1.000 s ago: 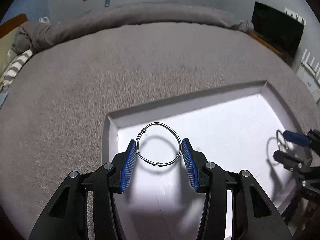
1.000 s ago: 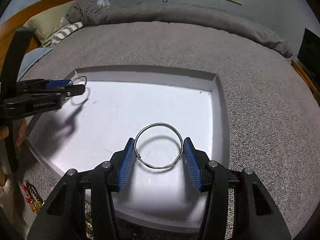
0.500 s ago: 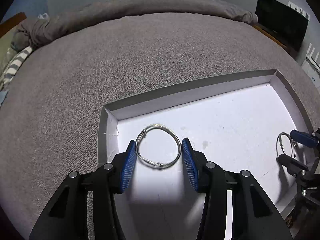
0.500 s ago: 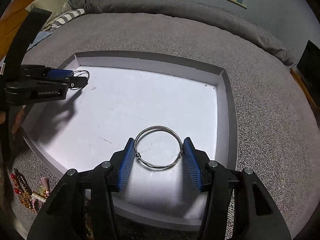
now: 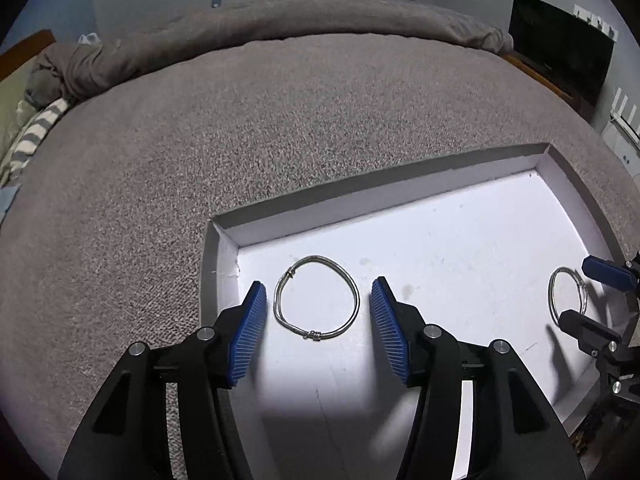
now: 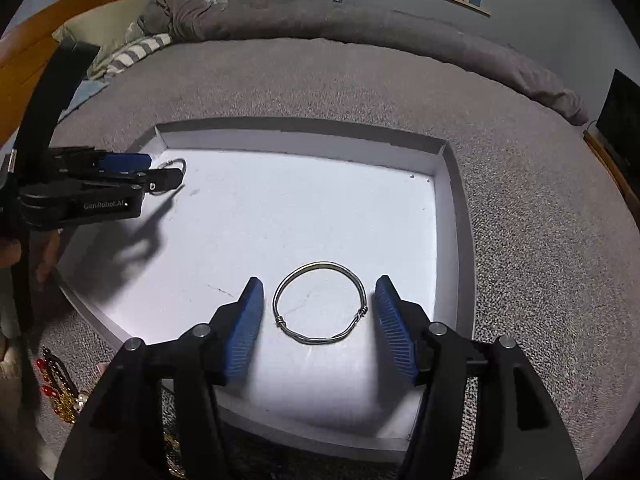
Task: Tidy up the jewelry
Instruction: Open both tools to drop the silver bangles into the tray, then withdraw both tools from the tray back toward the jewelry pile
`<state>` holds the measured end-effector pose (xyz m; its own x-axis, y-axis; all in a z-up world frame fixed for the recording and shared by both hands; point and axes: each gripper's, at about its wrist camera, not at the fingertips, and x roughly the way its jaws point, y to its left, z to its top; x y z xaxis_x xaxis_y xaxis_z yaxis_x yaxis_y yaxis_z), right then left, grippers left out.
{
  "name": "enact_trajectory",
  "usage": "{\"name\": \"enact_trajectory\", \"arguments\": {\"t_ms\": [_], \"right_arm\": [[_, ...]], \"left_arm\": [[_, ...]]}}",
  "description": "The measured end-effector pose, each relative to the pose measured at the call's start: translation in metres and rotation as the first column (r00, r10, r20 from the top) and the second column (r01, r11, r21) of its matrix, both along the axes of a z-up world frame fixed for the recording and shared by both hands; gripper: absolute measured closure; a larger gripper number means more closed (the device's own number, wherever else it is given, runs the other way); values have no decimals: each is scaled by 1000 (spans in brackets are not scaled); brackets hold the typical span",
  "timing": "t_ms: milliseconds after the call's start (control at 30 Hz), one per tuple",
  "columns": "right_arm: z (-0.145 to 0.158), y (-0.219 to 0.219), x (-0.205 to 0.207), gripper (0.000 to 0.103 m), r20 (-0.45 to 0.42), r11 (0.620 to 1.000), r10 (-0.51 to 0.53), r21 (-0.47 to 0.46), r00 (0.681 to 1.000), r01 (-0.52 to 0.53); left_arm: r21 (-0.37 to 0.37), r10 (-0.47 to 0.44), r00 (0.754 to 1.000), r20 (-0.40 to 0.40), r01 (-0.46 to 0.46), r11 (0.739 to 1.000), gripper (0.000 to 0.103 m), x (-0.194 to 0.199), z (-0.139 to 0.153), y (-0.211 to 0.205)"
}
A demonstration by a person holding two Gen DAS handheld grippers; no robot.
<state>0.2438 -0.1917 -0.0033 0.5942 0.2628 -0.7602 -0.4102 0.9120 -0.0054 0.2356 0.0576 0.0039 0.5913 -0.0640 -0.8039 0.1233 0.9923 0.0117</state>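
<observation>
A shallow white tray [image 5: 400, 196] [image 6: 304, 136] lies on a grey bed. One silver wire bangle [image 5: 316, 302] lies flat on the tray floor near its left corner, between the spread fingers of my left gripper [image 5: 318, 320], which is open and clear of it. A second silver bangle [image 6: 320, 302] lies on the tray floor at the right side, between the spread fingers of my right gripper [image 6: 320, 320], also open. Each gripper shows in the other view: the right one [image 5: 596, 300], the left one [image 6: 160, 172].
Red and gold jewelry [image 6: 60, 384] lies on the bedcover beside the tray's near left edge. A rolled grey duvet [image 5: 280, 20] and a striped pillow [image 5: 32, 136] sit at the bed's far side. A dark TV [image 5: 560, 40] stands at the right.
Both grippers lowered their bangles onto the tray floor and opened. The bangles now lie free between the fingers.
</observation>
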Motion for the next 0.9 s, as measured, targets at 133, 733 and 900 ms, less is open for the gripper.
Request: {"name": "enact_trajectory", "arguments": {"t_ms": [133,733,900], "right_arm": [[13,-10,-7,38,55,997,-16,74,998,12],[36,-29,-29,21,161,989,-103,127,982,83],[36,-30,-38,18,171,988,-106,131,980,84]], "left_arm": [[-13,1,1000,23,-1,1000,46,-3,7,0],[-50,-40,973,229,53,997,18,-78,75,-25],[-65,-33,960,277,53,996,12,-108,78,-26]]}}
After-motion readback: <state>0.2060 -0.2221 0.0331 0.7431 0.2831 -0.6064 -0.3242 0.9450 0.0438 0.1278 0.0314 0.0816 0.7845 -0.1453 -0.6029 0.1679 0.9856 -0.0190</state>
